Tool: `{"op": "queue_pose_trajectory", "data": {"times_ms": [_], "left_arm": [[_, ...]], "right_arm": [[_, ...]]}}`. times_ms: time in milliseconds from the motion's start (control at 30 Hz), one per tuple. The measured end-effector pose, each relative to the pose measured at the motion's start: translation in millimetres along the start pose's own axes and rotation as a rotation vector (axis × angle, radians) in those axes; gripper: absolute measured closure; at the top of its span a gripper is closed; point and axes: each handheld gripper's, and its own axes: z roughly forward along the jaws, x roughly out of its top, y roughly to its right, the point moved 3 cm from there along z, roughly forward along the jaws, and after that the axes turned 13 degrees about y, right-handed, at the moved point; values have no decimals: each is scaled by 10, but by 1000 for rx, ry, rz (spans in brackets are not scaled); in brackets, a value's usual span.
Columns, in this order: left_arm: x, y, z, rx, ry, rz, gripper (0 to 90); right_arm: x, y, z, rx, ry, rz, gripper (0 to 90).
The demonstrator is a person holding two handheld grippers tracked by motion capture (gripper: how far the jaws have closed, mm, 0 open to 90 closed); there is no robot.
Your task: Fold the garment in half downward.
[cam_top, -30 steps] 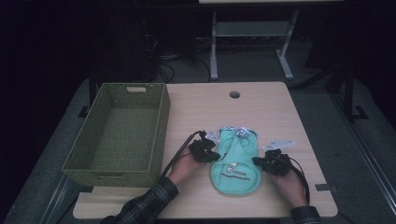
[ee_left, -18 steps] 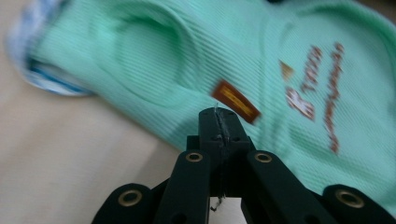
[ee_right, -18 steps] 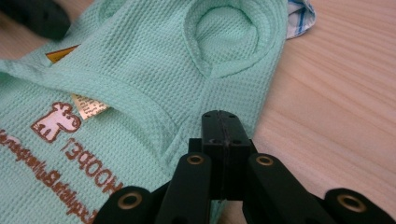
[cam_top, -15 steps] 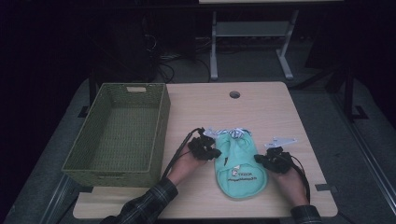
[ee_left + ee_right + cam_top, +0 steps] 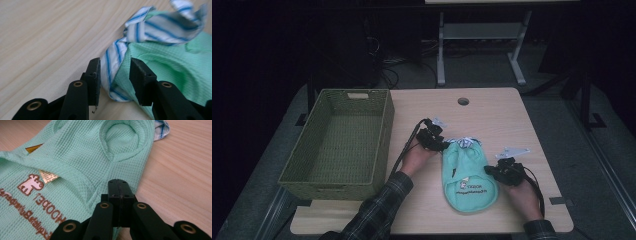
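While letting go with the left hand-held gripper (image 5: 113, 72), back straight off along the counter (image 5: 492, 112) to avoid snagging the blue-striped trim (image 5: 150, 30) and undoing the lay of the small mint-green hoodie (image 5: 469, 175). Better not to lift or twist during the retreat. Meanwhile, keep the right hand-held gripper (image 5: 119, 187) clenched and steady on the green edge, as an anchor against sliding.

Left jaws: just been opening, now apart and released, with a fold of striped trim between them but no longer squeezed; trim close against one pad (image 5: 95, 75), clear of the other. Right jaws: pressed together, pinching the hoodie's waffle-knit edge just below the round sleeve opening.

Hoodie: flat on the counter, near the person's edge, printed side up, striped end pointing away. Sits between the two tools: left one at its far left corner, right one at its right side, both touching or nearly touching cloth. Well apart from the woven green basket (image 5: 337, 93) at the counter's left.
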Motion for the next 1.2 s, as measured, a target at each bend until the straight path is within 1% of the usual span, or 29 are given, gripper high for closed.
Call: {"op": "queue_pose_trajectory", "data": {"times_ms": [100, 167, 200, 233, 267, 300, 333, 433, 467, 500, 533, 567, 667, 700, 800, 900, 933, 967, 1000, 1067, 1100, 1167, 1200], "left_arm": [[-26, 2, 27, 6, -17, 22, 774], [-26, -8, 15, 2, -23, 18, 845], [-25, -13, 4, 9, -16, 13, 889], [-26, -26, -13, 19, -24, 23, 891], [-28, -32, -34, 28, -25, 21, 893], [-33, -50, -63, 36, -33, 31, 894], [-43, -66, -92, 48, -36, 32, 895], [-98, -134, -182, 78, -48, 24, 896], [-119, -140, -190, 85, -41, 5, 896], [-143, -146, -199, 78, -36, -11, 895], [-161, -152, -211, 67, -49, -2, 895], [-175, -140, -209, 67, -44, 5, 893], [-176, -116, -208, 49, -34, -10, 878], [-172, -105, -212, 45, -24, -21, 865], [-154, -72, -273, 38, -5, -23, 814], [-143, -18, -360, 31, 13, -12, 808], [-147, 6, -378, 21, 15, -9, 808], [-153, 34, -387, 16, 15, -15, 810], [-161, 68, -393, 2, 14, -12, 825], [-181, 149, -399, -28, -3, 5, 858], [-190, 175, -400, -39, -5, 13, 876], [-215, 234, -393, -53, -17, 30, 893], [-229, 256, -388, -61, -25, 35, 894]], "right_arm": [[0, -1, 0, -2, 1, -3, 897], [0, -4, 0, -3, -1, -4, 897], [0, -5, 0, -5, -1, -6, 897], [0, -8, -1, -6, -2, -7, 898], [0, -12, -6, -7, -6, -1, 898], [-2, -2, -5, -4, -2, -5, 898], [-4, 2, -9, -4, -3, 1, 899], [-7, 17, -18, -6, -6, 2, 899], [-8, 21, -22, -8, -9, 7, 899], [-8, 21, -22, -8, -9, 11, 899], [-8, 21, -22, -8, -9, 11, 899], [-7, 22, -23, -8, -11, 9, 899], [-7, 22, -22, -8, -10, 7, 899], [-8, 22, -22, -8, -10, 8, 899], [-8, 22, -23, -6, -10, 6, 898], [-1, 17, -38, -8, -7, 2, 898], [6, 18, -65, -4, 2, 13, 898], [17, 18, -88, 3, 16, 21, 898], [22, 19, -106, 5, 23, 19, 898], [28, 1, -144, 8, 30, 16, 898], [21, -23, -170, 8, 21, 28, 898], [5, -41, -179, 15, 19, 21, 898], [-7, -59, -191, 13, 5, 22, 898]]}}
